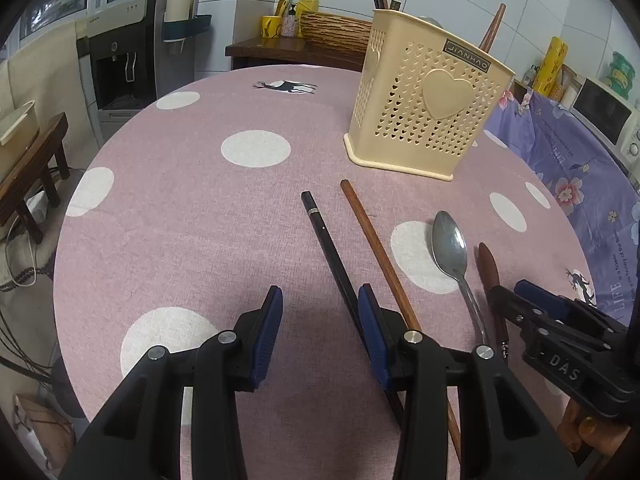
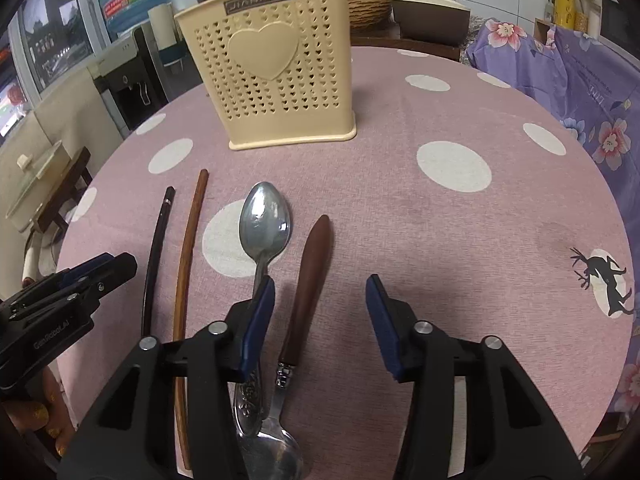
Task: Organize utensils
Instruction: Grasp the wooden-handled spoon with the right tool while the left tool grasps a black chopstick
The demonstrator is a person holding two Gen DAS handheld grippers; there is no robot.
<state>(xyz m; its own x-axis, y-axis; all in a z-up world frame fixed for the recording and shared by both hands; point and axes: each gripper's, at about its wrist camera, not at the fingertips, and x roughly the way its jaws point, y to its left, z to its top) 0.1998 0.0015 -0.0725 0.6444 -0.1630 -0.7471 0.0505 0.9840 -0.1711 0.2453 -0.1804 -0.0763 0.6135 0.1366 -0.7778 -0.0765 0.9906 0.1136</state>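
Observation:
A cream perforated utensil holder [image 1: 428, 112] [image 2: 276, 80] stands on the pink dotted tablecloth [image 1: 200, 220], with a few handles sticking out of it. In front of it lie a black chopstick [image 1: 328, 240] [image 2: 154, 260], a brown chopstick [image 1: 376, 248] [image 2: 188, 248], a metal spoon [image 1: 450, 246] [image 2: 264, 220] and a wooden-handled spoon [image 1: 490, 268] [image 2: 312, 272]. My left gripper [image 1: 320, 300] hovers open, the black chopstick running under its right finger. My right gripper [image 2: 320, 284] is open and straddles the wooden handle without touching it.
The round table's edge curves close on both sides. A purple floral cloth [image 2: 580, 92] covers furniture at the right, with a microwave [image 1: 608, 112] behind it. At the left are a water dispenser [image 1: 120, 68] and a low wooden stand [image 1: 32, 176]. A woven basket [image 2: 368, 8] sits beyond the table.

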